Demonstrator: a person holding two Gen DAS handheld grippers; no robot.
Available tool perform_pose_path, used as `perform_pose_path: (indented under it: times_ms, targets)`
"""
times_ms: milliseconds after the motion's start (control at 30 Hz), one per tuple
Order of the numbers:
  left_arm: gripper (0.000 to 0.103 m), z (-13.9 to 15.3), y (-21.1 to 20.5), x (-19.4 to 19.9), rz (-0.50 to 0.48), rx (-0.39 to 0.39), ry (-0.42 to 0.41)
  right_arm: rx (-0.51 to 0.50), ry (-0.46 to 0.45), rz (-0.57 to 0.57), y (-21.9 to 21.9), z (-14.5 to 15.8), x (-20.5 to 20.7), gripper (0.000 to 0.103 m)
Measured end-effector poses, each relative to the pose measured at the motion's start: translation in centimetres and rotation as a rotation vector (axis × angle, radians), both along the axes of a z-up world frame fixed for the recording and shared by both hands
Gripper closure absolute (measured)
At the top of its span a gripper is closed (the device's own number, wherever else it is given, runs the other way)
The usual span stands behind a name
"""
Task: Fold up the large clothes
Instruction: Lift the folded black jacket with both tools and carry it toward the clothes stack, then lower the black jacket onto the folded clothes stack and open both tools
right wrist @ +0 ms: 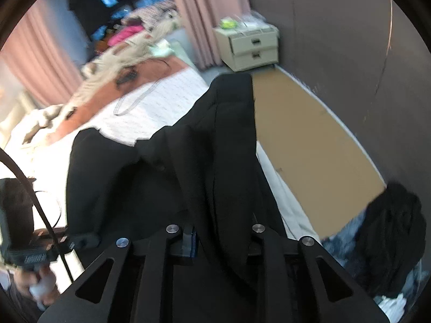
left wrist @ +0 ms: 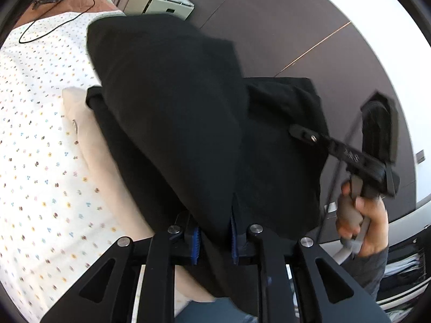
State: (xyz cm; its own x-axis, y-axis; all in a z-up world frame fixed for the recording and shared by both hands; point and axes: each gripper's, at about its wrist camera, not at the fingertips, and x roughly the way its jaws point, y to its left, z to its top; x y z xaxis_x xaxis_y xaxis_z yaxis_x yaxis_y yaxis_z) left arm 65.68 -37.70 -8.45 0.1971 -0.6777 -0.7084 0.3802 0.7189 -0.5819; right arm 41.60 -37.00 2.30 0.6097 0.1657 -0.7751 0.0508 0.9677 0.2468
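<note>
The black garment (left wrist: 172, 113) hangs over the dotted bedsheet (left wrist: 40, 134), lifted by one edge so its length can be laid flat onto the bed. The left gripper (left wrist: 215, 239) pinches that edge, jaws narrow with cloth between the blue pads (left wrist: 233, 238). The right gripper (right wrist: 223, 242) clamps the same edge further along, jaws narrow on cloth, keeping it taut.
</note>
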Motion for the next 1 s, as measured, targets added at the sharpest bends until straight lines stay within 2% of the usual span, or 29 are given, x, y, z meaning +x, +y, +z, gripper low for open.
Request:
perform_pose_path:
  times_ms: [67,133,167,200,267,333,367,400,500,567,633,667,767,800,967,1000]
  targets:
    - [0.084,-1.3,1.0,0.9,0.009,-0.003,0.012,0.018,0.024,-0.013,1.6,-1.5,1.2,0.079]
    - [0.082,-2.4,2.1,2.0,0.006,-0.021,0.043,0.039,0.033,-0.026,3.2,-2.4,1.9,0.062]
    - [0.079,-2.9,2.6,2.6,0.004,-0.033,0.058,0.051,0.035,-0.033,3.7,-2.6,2.0,0.038]
    - [0.076,-3.2,3.0,3.4,0.001,-0.039,0.062,0.068,0.035,-0.044,4.6,-2.9,1.9,0.021]
    - [0.067,-3.2,3.9,3.5,0.005,-0.026,0.041,0.072,0.032,-0.068,5.1,-2.9,1.4,0.021]
    - [0.051,-2.4,4.9,2.6,0.029,-0.008,0.005,0.053,0.026,-0.111,5.0,-2.6,-0.3,0.021]
    - [0.038,-2.0,5.7,2.4,0.043,-0.022,-0.007,0.046,0.022,-0.136,4.3,-2.5,-1.4,0.021]
    - [0.029,-2.1,6.8,3.8,0.059,-0.042,-0.018,0.033,0.024,-0.175,4.3,-2.3,-2.8,0.021]
    - [0.027,-1.3,8.5,4.3,0.087,-0.045,-0.04,0.014,0.032,-0.284,4.3,-1.9,-7.5,0.021]
    - [0.027,-1.4,8.8,4.3,0.086,-0.04,-0.036,0.031,0.023,-0.313,5.1,-1.4,-9.1,0.021]
    - [0.027,-1.6,8.4,3.7,0.088,-0.032,-0.032,0.051,0.001,-0.351,5.4,-1.4,-13.0,0.021]
    - [0.027,-1.7,8.1,3.2,0.083,-0.031,-0.029,0.062,-0.006,-0.362,5.1,-1.3,-13.6,0.021]
    - [0.027,-2.1,7.5,3.1,0.078,-0.015,-0.008,0.162,-0.043,-0.409,4.5,-2.9,-17.7,0.021]
    - [0.027,-2.3,7.0,3.0,0.078,-0.021,0.002,0.193,-0.051,-0.416,2.9,-3.4,-18.9,0.021]
    - [0.027,-3.1,6.3,2.3,0.078,-0.021,0.002,0.363,-0.05,-0.398,2.5,-7.6,-22.1,0.021]
    - [0.036,-3.3,6.3,2.3,0.08,-0.022,-0.001,0.395,-0.047,-0.389,2.4,-8.2,-21.8,0.021]
